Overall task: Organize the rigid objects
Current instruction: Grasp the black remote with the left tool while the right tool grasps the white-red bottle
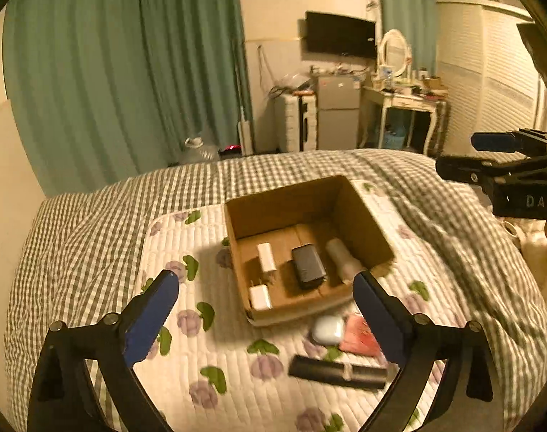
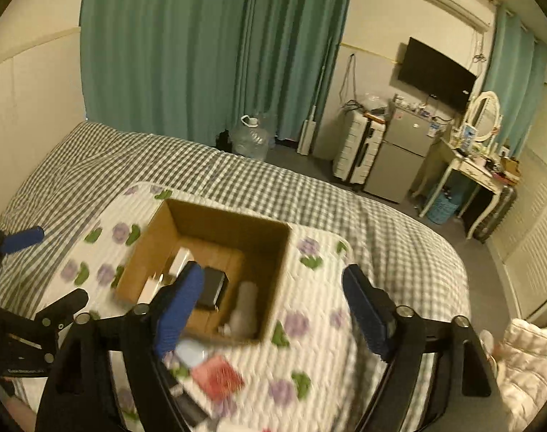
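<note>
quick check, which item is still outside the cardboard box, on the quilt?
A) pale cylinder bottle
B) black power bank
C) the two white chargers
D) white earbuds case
D: the white earbuds case lies on the quilt just in front of the cardboard box, beside a red packet, while the other three options sit on the box floor.

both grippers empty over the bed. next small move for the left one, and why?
Probably lower the left gripper toward the white earbud case, which lies on the quilt just outside the cardboard box. Both grippers are open and hold nothing; the box already holds two white chargers, a black power bank and a pale tube. The case sits nearest the left fingers.
</note>
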Motion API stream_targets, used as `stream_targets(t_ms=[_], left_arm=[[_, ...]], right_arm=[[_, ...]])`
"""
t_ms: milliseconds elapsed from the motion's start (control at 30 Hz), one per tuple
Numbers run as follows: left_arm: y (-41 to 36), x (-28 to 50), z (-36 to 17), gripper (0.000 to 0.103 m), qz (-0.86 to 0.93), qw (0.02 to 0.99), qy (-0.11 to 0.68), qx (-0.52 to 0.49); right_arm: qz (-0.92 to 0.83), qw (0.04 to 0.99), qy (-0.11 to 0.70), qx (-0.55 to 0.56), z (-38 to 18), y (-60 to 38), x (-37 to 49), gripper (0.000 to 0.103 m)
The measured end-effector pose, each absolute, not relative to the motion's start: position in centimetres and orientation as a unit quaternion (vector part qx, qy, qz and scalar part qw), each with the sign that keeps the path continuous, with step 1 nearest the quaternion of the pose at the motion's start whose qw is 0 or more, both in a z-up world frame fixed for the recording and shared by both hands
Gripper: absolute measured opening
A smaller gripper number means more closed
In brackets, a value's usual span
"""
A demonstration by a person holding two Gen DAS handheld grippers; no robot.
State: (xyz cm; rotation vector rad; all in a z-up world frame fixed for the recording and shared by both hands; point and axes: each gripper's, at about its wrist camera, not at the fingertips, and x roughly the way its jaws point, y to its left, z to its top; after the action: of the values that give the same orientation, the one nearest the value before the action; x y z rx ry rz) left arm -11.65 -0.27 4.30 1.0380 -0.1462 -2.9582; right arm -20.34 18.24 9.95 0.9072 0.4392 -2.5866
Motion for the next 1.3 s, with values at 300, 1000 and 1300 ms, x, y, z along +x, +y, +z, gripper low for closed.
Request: stream_targets(t_ms=[300, 1000, 1300], left_arm=[[0.8, -7.0, 2.4, 0.103, -0.940, 0.010, -0.015, 0.342], [2.7, -8.7, -11.9, 0.103, -0.894, 0.067, -0.028, 0.442], [3.5, -10.1, -13.1, 0.103, -0.884, 0.074, -0.040, 0.460]], right_arm=[[-0.914, 0.173, 0.145, 0.337, 7.0, 22.2, -12.8, 0.096], [-0.808, 0.214, 0.231, 0.498, -15.3, 21.7, -16.1, 0.096], [-0.807, 0.220, 0.226, 0.499, -17.0, 21.0, -16.7, 0.083]])
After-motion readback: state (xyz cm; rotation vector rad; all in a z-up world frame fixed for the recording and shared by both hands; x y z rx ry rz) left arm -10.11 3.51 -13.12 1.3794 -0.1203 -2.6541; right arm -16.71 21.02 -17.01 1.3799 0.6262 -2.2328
